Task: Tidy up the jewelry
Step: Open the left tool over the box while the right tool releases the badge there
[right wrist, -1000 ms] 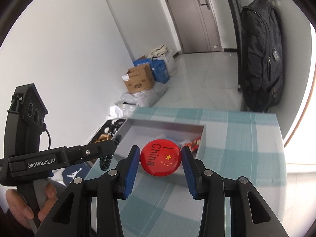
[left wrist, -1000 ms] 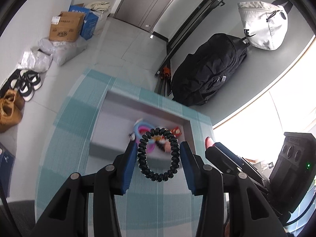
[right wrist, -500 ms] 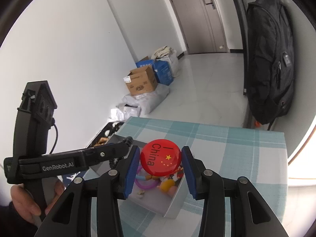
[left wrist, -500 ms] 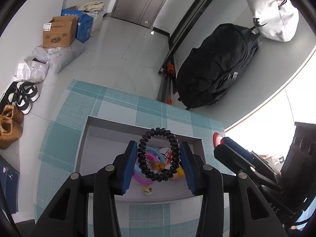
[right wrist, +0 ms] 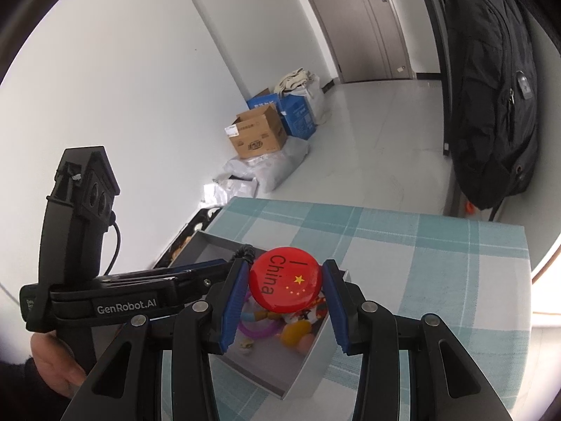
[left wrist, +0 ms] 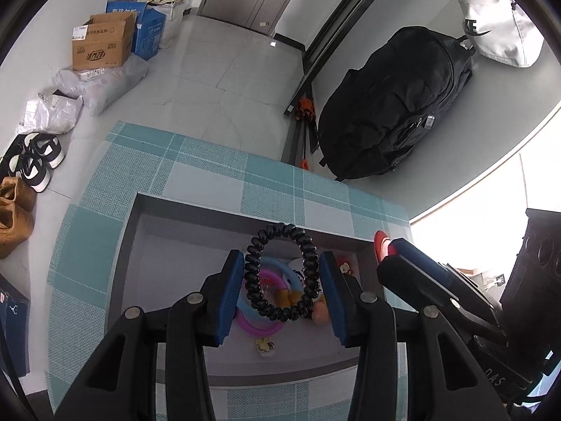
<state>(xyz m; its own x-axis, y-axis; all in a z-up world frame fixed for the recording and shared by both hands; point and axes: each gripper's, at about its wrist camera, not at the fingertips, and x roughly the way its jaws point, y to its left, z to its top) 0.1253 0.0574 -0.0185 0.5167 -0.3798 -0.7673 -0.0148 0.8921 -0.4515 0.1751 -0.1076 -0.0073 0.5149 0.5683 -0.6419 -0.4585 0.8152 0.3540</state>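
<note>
Left wrist: grey box (left wrist: 126, 263) with colourful trinkets (left wrist: 277, 294).

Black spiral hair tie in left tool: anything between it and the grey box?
Nothing visible. The black spiral hair tie, gripped in the left tool, hangs over the open grey box, no lid. Pink ring and small trinkets lie below it.
</note>
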